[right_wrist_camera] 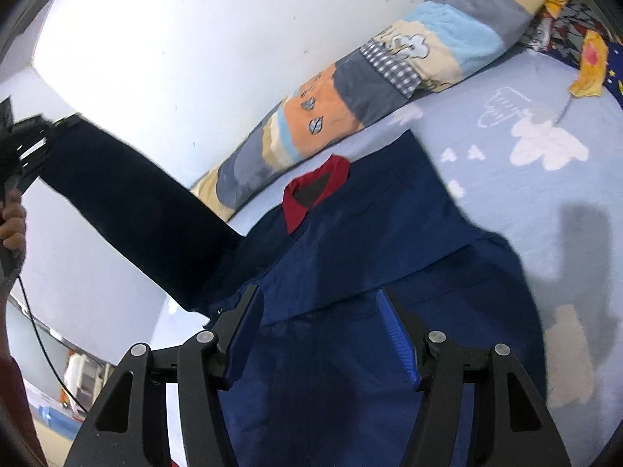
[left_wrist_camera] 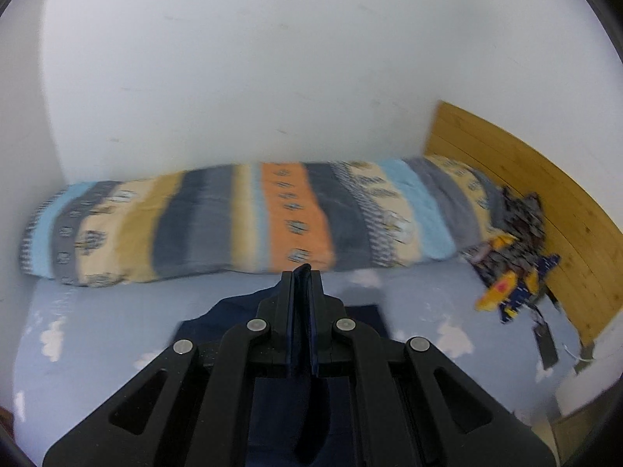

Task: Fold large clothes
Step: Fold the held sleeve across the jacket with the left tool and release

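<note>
A navy jacket [right_wrist_camera: 389, 241] with a red collar [right_wrist_camera: 315, 190] lies on the light-blue bed sheet [right_wrist_camera: 525, 202]. In the right wrist view my right gripper [right_wrist_camera: 317, 305] hovers open over the jacket's body, with cloth below the jaws and nothing pinched. At the far left my left gripper [right_wrist_camera: 50, 128] is raised, holding the end of the jacket's dark sleeve [right_wrist_camera: 128, 210], which stretches up off the bed. In the left wrist view the left gripper [left_wrist_camera: 303, 272] is shut, with navy cloth [left_wrist_camera: 288, 408] squeezed between its pads and hanging below.
A rolled striped quilt [left_wrist_camera: 241, 218] lies along the white wall [left_wrist_camera: 272, 58]. A wooden headboard [left_wrist_camera: 545, 202] stands at the right, with a patterned cloth [left_wrist_camera: 514, 268] and a dark tag [left_wrist_camera: 545, 344] beside it. A person's hand [right_wrist_camera: 11, 225] and a cable [right_wrist_camera: 43, 350] show at the left.
</note>
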A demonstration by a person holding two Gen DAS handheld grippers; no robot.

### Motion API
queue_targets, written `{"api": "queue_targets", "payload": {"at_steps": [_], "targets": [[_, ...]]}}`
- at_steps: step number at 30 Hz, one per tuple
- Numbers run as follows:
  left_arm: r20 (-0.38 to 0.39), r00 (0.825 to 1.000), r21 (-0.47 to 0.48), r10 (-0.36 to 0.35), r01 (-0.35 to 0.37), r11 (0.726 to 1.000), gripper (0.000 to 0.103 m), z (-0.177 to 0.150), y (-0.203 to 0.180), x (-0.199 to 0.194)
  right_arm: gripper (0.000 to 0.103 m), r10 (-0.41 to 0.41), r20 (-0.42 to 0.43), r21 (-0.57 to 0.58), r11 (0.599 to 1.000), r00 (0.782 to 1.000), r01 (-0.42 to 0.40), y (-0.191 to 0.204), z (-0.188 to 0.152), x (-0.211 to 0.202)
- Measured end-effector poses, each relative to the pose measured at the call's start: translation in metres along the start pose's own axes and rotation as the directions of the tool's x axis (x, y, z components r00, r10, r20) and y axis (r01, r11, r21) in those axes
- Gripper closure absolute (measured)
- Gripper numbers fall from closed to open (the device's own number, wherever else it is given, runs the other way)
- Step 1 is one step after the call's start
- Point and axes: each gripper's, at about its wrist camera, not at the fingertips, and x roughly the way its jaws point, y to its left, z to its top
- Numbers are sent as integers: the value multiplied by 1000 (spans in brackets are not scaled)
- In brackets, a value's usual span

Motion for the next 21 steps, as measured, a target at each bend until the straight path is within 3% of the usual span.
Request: {"api": "queue_targets", "payload": {"at_steps": [6, 12, 14, 16, 19, 21], "targets": [[-132, 989, -5, -73, 73, 997, 99, -51, -81, 93, 40, 15, 29, 50, 999, 999, -16, -23, 9, -20], [-269, 952, -62, -145, 133, 989, 98, -143, -134, 181, 40, 3, 44, 99, 995, 999, -7, -45, 17, -31], [-313, 939, -46, -143, 135, 990, 86, -174, -141, 202, 40, 4, 48, 118, 993, 999, -10, -50, 19, -35], [-351, 925, -58, -145, 133, 989, 45, -196, -142, 213, 40, 3, 53, 123, 992, 999, -9, -53, 20, -38], [-351, 915, -93, -201, 179, 979, 44, -211, -133, 205, 40, 1, 62, 130, 991, 998, -9, -57, 21, -43], [-324, 926, -89, -197, 177, 980, 44, -212, -121, 193, 40, -5, 73, 150, 989, 997, -6, -59, 22, -45]]}}
